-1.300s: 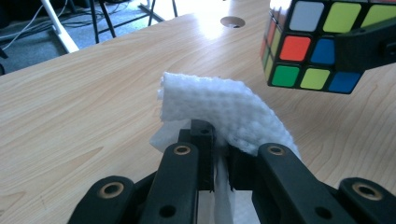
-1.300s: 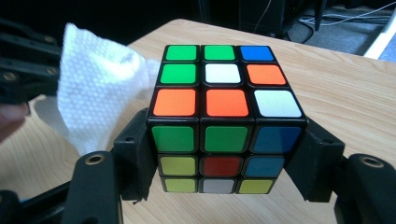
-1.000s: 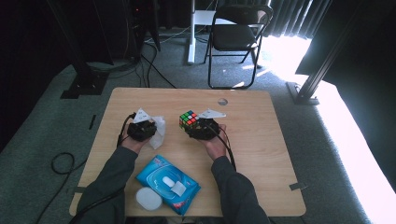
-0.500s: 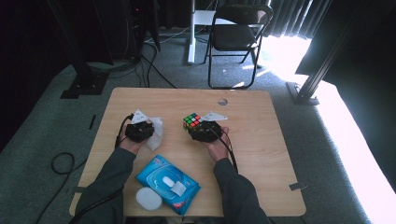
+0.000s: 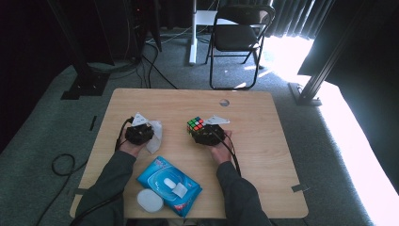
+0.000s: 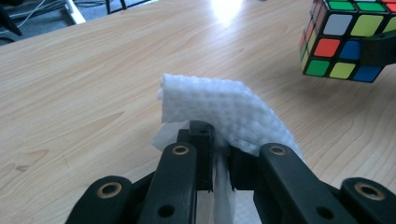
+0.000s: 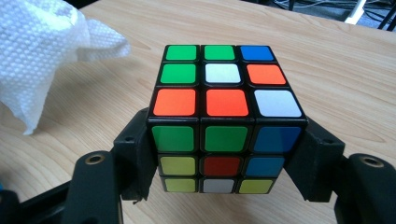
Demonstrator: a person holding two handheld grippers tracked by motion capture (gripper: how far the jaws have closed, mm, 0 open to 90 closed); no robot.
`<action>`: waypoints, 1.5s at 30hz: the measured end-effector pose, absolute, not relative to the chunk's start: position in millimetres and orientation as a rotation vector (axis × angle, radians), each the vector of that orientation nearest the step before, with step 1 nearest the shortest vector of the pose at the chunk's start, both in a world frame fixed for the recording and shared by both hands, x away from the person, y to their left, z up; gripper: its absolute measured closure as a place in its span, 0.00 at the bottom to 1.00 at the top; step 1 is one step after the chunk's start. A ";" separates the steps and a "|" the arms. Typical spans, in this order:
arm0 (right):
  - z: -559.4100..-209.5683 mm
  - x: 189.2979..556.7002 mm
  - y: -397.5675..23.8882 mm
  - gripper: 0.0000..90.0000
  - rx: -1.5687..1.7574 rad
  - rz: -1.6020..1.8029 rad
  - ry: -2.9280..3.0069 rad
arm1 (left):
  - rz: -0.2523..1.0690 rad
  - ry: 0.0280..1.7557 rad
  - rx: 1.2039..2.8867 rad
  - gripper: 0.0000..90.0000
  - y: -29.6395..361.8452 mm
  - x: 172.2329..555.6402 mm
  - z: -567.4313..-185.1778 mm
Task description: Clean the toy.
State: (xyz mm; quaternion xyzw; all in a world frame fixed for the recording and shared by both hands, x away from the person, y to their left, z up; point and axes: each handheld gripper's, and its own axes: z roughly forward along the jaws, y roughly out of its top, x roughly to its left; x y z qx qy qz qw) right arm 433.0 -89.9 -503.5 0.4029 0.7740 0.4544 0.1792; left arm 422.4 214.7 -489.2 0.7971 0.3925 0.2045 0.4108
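Observation:
A scrambled colour cube (image 7: 224, 116) sits between the jaws of my right gripper (image 7: 226, 156), which is shut on its two sides; from above the cube (image 5: 195, 124) shows at the table's middle, just ahead of the right gripper (image 5: 205, 134). My left gripper (image 6: 219, 163) is shut on a white wet wipe (image 6: 224, 112), whose free end curls up over the jaw tips. In the high view the left gripper (image 5: 139, 133) rests left of centre with the wipe (image 5: 154, 136) hanging at its right side. The cube (image 6: 350, 42) also shows at the upper right of the left gripper view.
A blue pack of wet wipes (image 5: 168, 181) lies near the table's front edge between the forearms, with a round white lid (image 5: 149, 201) beside it. The wooden table (image 5: 263, 150) has a small round hole (image 5: 224, 102) near its far edge. A folding chair (image 5: 237, 37) stands beyond.
The right gripper and the cube have shifted slightly to the right. The left gripper with the wipe has stayed put.

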 end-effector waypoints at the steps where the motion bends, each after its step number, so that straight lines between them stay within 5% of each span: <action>1: -504.4 433.1 -90.0 0.38 1.141 1.280 2.189 | 0.516 0.991 2.009 0.91 215.0 422.5 -490.2; 45: -533.3 436.8 -80.0 0.38 1.175 1.166 2.188 | 0.550 1.089 2.109 0.88 221.6 426.4 -520.3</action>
